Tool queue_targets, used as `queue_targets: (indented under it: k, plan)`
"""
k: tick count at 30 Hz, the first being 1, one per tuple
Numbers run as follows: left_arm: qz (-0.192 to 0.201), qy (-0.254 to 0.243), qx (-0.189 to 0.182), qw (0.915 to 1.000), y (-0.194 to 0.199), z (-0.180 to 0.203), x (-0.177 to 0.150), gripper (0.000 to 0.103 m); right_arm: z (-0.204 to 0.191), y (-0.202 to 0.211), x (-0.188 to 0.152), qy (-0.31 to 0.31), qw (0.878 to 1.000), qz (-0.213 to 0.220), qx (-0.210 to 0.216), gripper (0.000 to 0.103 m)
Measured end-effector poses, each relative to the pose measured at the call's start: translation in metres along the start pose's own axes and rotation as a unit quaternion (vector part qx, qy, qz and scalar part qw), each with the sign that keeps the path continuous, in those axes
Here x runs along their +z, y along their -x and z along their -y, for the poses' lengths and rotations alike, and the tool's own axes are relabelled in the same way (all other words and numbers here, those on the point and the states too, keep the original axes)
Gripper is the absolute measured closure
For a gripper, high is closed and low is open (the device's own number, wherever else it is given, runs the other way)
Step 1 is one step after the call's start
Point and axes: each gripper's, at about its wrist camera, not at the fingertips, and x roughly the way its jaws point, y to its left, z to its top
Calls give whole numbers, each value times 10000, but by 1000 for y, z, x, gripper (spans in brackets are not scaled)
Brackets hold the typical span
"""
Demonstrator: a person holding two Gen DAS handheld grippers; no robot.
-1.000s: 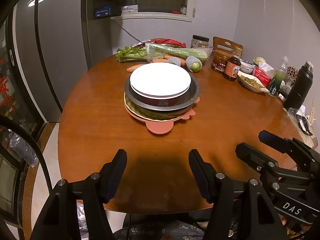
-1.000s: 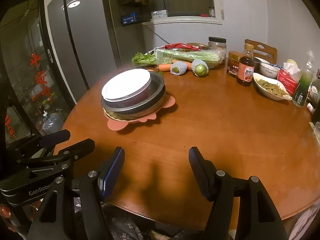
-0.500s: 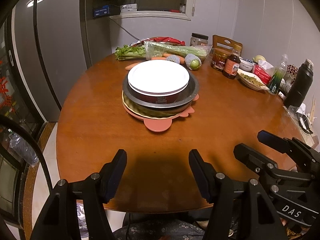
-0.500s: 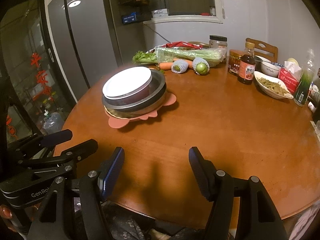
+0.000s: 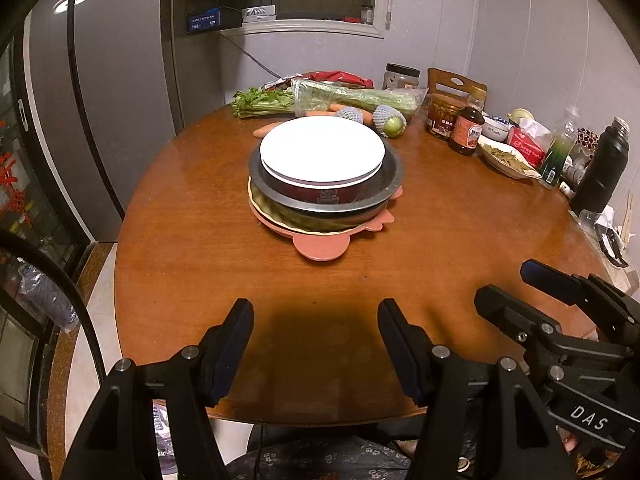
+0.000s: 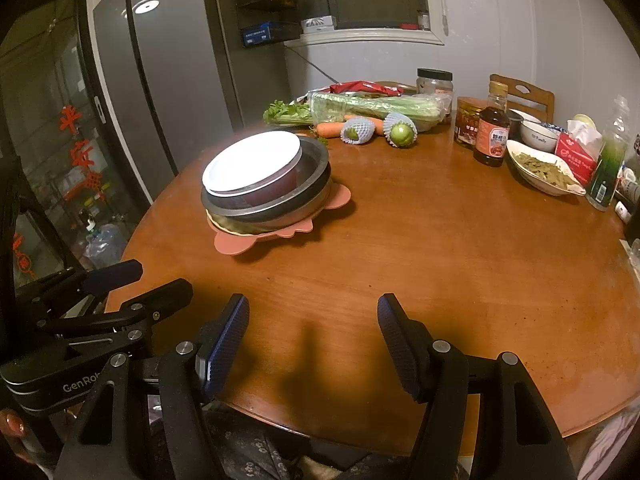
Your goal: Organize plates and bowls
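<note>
A stack of dishes stands at the middle of the round wooden table (image 5: 460,240). A white plate (image 5: 322,148) lies on top, over a dark red bowl (image 5: 320,194) that sits inside a metal basin (image 5: 394,170). A pink eared plate (image 5: 320,248) is at the bottom. The same stack shows in the right wrist view, white plate (image 6: 252,166) uppermost. My left gripper (image 5: 315,312) hovers open over the table's near edge, well short of the stack, with nothing between its fingers. My right gripper (image 6: 313,306) is open and empty too, beside it on the right (image 5: 508,284).
Celery (image 5: 352,96), carrots and netted fruit (image 5: 390,122) lie behind the stack. Jars, a sauce bottle (image 5: 466,132), a white dish of greens (image 5: 504,158), a tissue pack and a black flask (image 5: 602,172) crowd the right side. A grey fridge (image 5: 120,80) stands at the left.
</note>
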Motion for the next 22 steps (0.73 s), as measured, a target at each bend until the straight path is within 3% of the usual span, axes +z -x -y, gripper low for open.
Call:
queue_targets:
  k: [22]
  plan:
    - [-15,-18,15,10000,-3,-3,-2,38,5,-1,-1,-94,9999,-19,-56,35]
